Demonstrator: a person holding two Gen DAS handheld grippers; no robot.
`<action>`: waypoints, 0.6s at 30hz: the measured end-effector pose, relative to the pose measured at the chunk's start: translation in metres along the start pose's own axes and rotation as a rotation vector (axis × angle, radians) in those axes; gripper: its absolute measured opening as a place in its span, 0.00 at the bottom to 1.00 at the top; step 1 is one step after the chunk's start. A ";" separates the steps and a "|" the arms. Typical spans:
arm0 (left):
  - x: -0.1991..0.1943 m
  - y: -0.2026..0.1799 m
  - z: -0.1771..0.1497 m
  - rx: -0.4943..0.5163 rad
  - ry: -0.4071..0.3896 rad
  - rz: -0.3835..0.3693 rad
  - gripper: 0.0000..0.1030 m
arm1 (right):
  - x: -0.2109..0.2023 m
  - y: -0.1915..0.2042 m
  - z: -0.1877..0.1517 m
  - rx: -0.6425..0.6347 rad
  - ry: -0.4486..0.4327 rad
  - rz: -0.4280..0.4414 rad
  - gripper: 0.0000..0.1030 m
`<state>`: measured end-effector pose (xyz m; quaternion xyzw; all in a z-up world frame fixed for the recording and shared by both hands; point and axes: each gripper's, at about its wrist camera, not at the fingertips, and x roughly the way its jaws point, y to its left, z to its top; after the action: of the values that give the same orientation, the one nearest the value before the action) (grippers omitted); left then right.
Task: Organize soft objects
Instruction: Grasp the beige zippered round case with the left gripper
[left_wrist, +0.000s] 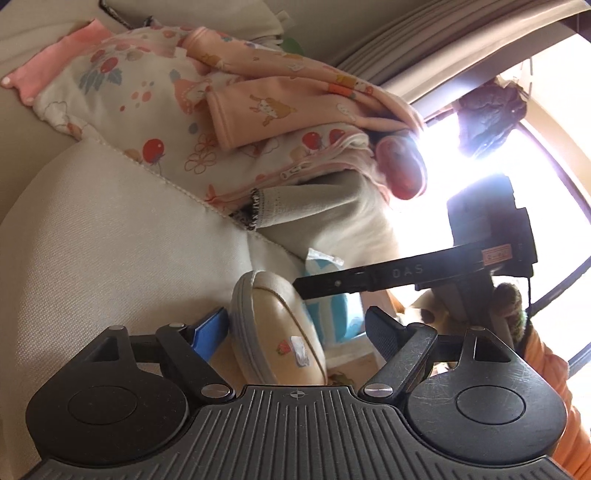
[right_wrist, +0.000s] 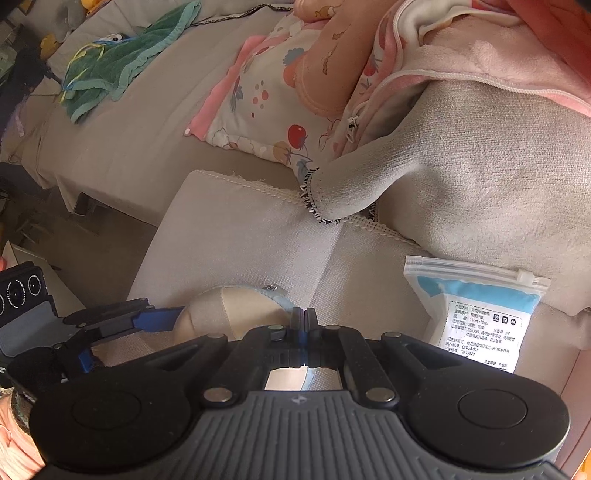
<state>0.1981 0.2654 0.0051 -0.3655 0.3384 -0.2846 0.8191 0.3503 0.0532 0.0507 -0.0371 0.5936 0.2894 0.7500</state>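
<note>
Now, left gripper (left_wrist: 295, 328): jaws wide, straddling pouch, pads apart from it.
Right gripper (right_wrist: 303, 317): jaws fully closed, pinching pouch's zipper edge.
Pouch (left_wrist: 280, 332): smooth beige oval, zipper-rimmed, on woven cushion (right_wrist: 236, 236).

"das" on black bar (left_wrist: 402, 275)

A beige zippered pouch (left_wrist: 280, 332) with a small strawberry print stands on edge on the pale sofa cushion (left_wrist: 110, 251), zip trim grey.

One beige pouch (left_wrist: 284, 328), one sachet (right_wrist: 476, 314)
</note>
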 end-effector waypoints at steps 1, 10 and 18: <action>-0.006 -0.003 -0.001 0.009 -0.006 -0.020 0.80 | 0.000 0.001 0.000 0.004 0.003 0.010 0.03; -0.027 -0.014 -0.018 0.041 0.002 0.064 0.58 | -0.015 0.034 -0.006 -0.070 -0.042 0.037 0.03; -0.004 0.007 -0.024 -0.014 -0.032 0.178 0.52 | -0.069 0.056 -0.036 -0.207 -0.193 -0.122 0.03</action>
<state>0.1788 0.2626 -0.0107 -0.3442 0.3585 -0.2026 0.8438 0.2834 0.0582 0.1191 -0.1220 0.4823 0.3051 0.8120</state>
